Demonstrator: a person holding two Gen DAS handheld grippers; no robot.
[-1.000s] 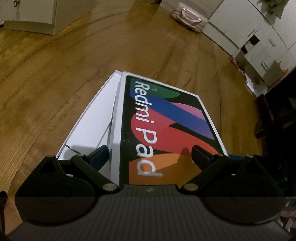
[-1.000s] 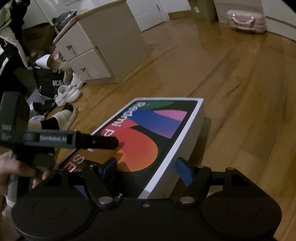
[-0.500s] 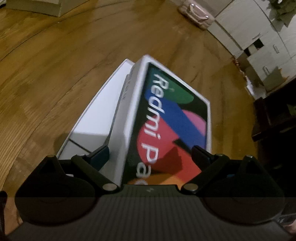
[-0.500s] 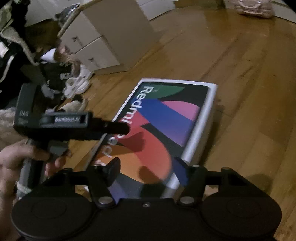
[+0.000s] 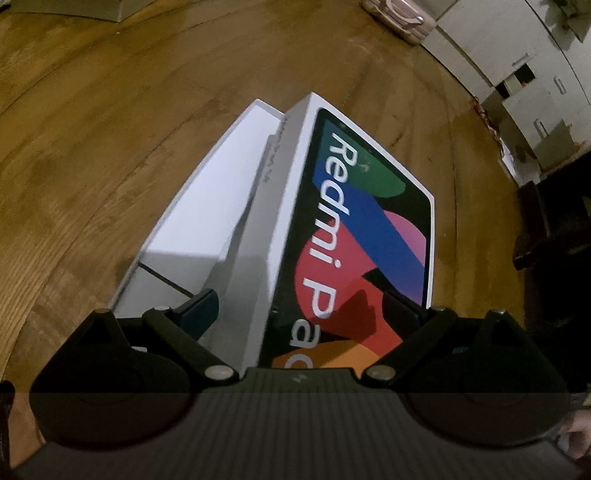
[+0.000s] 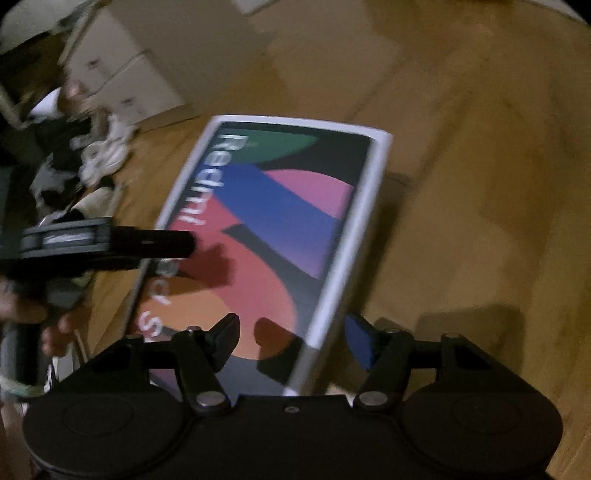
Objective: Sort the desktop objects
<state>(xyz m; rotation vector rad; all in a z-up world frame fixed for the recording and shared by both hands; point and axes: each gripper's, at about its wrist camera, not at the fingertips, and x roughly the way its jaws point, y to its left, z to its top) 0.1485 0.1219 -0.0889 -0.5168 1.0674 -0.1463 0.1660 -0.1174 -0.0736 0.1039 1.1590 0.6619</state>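
Observation:
A colourful Redmi Pad box lid (image 5: 354,236) is tilted up off its white base tray (image 5: 207,218), its left side raised. My left gripper (image 5: 306,310) straddles the lid's near end, jaws wide around it, seemingly holding it. In the right wrist view the lid (image 6: 280,229) is blurred and lifted above the floor. My right gripper (image 6: 291,339) has its jaws on either side of the lid's near right edge. The left gripper (image 6: 155,243) shows there at the lid's left side.
A wooden floor (image 5: 110,147) lies beneath. A pink suitcase (image 5: 395,18) and white cabinets (image 5: 517,81) stand far right. A drawer unit (image 6: 122,81) and shoes (image 6: 103,155) are at the far left of the right wrist view.
The lid has tilted and risen off the white tray, exposing more of the tray's inside. Both grippers moved with it; the right wrist view is now motion-blurred.

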